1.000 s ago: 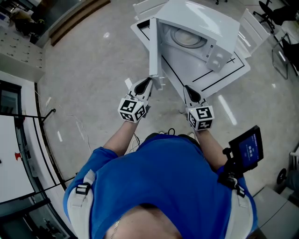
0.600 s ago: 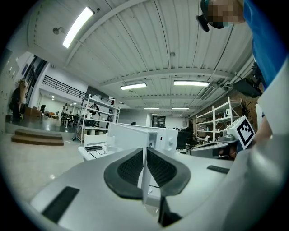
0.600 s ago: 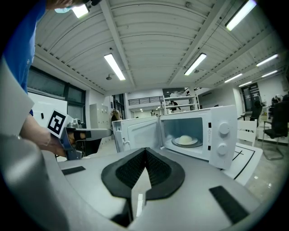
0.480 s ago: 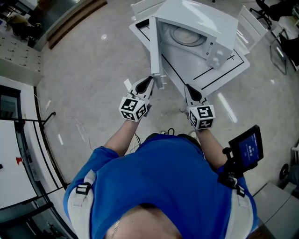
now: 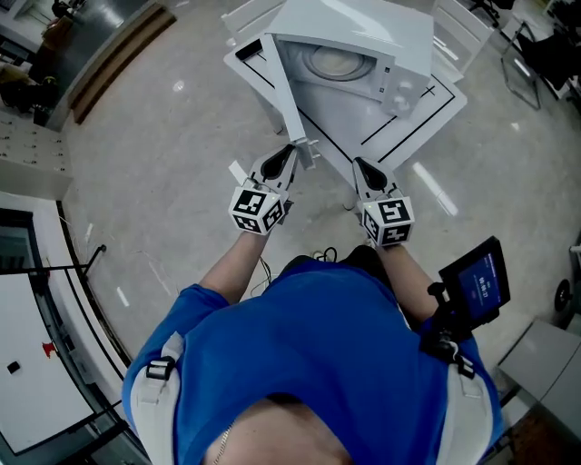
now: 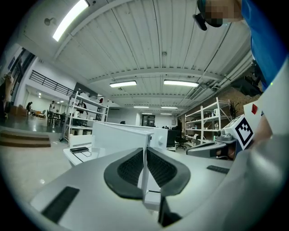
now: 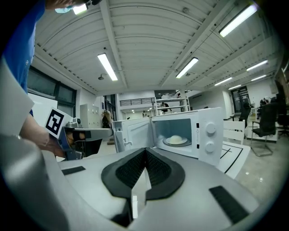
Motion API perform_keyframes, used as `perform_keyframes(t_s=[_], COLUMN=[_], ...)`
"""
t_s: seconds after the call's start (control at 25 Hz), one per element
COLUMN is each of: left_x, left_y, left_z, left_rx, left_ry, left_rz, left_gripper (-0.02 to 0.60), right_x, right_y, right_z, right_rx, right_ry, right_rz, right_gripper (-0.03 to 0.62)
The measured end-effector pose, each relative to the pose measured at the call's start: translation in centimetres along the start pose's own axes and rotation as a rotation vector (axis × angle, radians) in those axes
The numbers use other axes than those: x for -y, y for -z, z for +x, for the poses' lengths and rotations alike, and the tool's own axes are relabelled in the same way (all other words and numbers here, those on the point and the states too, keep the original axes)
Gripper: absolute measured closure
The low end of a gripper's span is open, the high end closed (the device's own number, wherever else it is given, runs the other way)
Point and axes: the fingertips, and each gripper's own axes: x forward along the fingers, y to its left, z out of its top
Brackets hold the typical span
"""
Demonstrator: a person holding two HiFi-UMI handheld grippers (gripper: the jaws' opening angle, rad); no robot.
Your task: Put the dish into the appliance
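Observation:
A white microwave (image 5: 368,41) stands on a white table (image 5: 427,104) with its door (image 5: 289,95) swung open toward me. The pale dish (image 5: 334,62) lies on the turntable inside and shows through the opening in the right gripper view as a dish (image 7: 175,140) in the microwave (image 7: 205,133). My left gripper (image 5: 292,151) is shut and holds nothing, its tips right at the door's free edge (image 6: 146,140); I cannot tell whether they touch. My right gripper (image 5: 357,166) is shut and empty, short of the table's front corner.
Black lines mark the tabletop. White chairs (image 5: 454,23) stand behind the table, and a dark office chair (image 7: 264,122) is off to the right. A dark screen device (image 5: 477,283) hangs at the person's right side. Shelving (image 6: 83,119) lines the far room.
The left gripper has shifted a little at the door's free edge, and the door now looks slightly more slanted. The whole head view has drifted. The right gripper has hardly moved.

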Motion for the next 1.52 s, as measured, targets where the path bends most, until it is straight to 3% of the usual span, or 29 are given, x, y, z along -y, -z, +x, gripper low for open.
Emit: perform_keyframes(t_s=[0.44,0.68,0.88,1.12,1.52], left_x=[3.5,6.0,6.5,7.9,6.1], left_y=[0.4,-0.1,-0.1,-0.8,-0.8], left_z=[3.3,9.8,11.0,16.9,20.5], left_rx=[-0.013,-0.026,-0.026,-0.032,-0.047], left_ry=[0.124,0.171,0.199,0.199,0.152], left_rz=[0.035,0.049,0.063,0.069,0.063], left_gripper=[0.571,0.571,0.571,0.571,0.571], right_x=[2.3,8.6,9.4,14.7,17.5], right_y=[0.0,-1.1,-1.3,-2.3,-2.8], right_z=[-0.3,0.2,0.2,0.6,1.2], right_rx=[0.005,0.009,0.013,0.017,0.027], right_ry=[0.056,0.078,0.094,0.106,0.123], right_rz=[0.002,0.004,0.000,-0.001,0.001], right_gripper=[0.592,0.592,0.592,0.592,0.592])
